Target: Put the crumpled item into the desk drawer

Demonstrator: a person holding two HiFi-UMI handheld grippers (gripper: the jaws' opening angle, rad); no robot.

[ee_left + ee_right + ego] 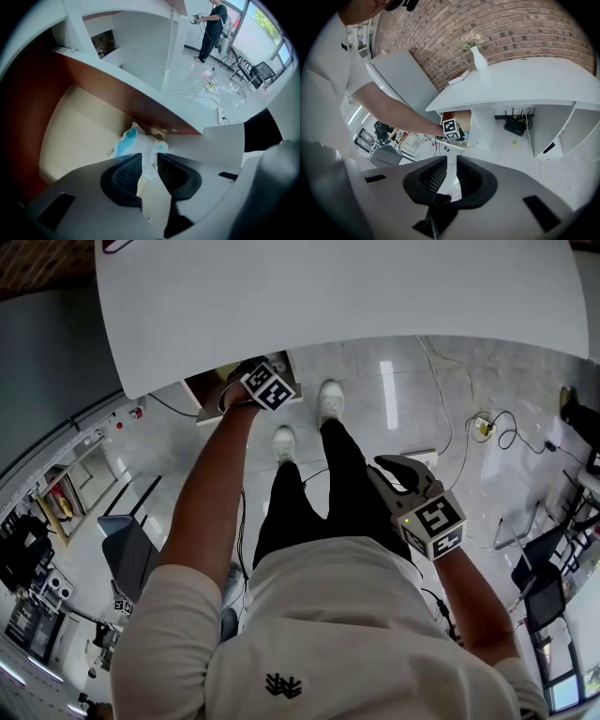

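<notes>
The left tongs [149,160] are down inside the open desk drawer [77,136], and they're pinching the crumpled item [133,143], a white wad with a blue streak. A fold of it is caught between the ribbed pads [124,176], and the rest bulges out beyond the tips, just above the drawer's pale floor and near its reddish-brown far wall. From the head view the left arm [211,484] stretches out under the edge of the white surface [356,287], with the marker cube [270,388] right at the drawer's mouth. The right tongs [449,169] hang back on the right, well apart from the drawer, over the glossy floor [403,390]. They're spread only narrowly, with nothing between them. Their view looks across at the desk, with a white vase [479,59] on top against the brick wall [520,28]
</notes>
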